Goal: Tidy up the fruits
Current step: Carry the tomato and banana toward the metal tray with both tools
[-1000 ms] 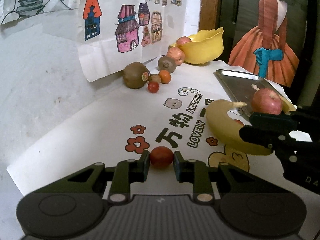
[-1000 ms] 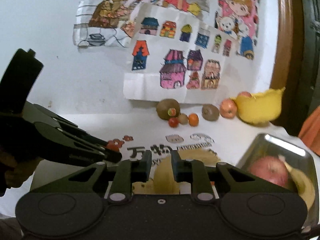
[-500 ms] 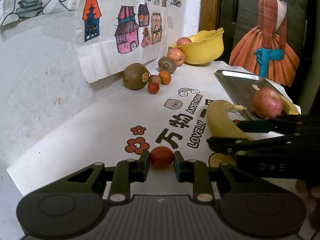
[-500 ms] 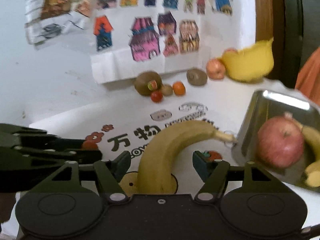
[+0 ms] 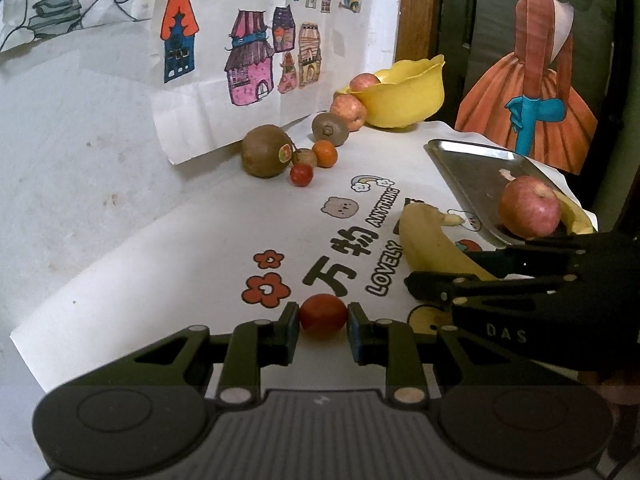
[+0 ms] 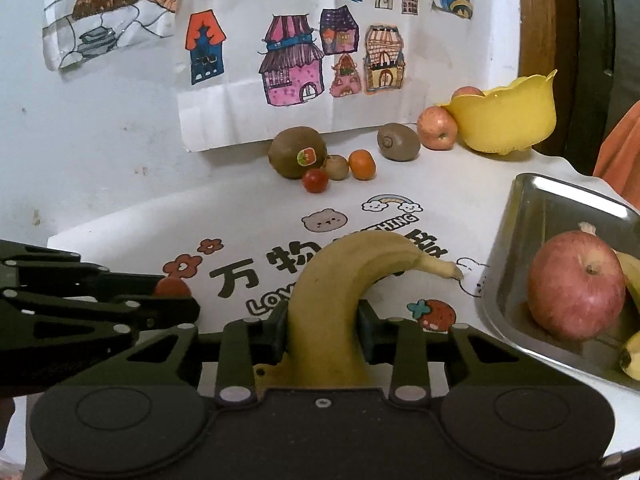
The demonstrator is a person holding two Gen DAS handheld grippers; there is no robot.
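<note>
My left gripper is shut on a small red tomato low over the white printed mat. In the right wrist view that left gripper reaches in from the left with the tomato. My right gripper is shut on a yellow banana, both pads pressed to its sides, stem pointing at the steel tray. The left wrist view has the banana and the right gripper on the right. A red apple and another banana lie in the tray.
Along the wall stand a yellow bowl with an apple in it, an apple beside it, two kiwis, a small orange fruit and a second small tomato. Paper drawings hang on the wall.
My right gripper opened wide around the banana, then closed on its sides. The left gripper kept still with the tomato between its fingers.
</note>
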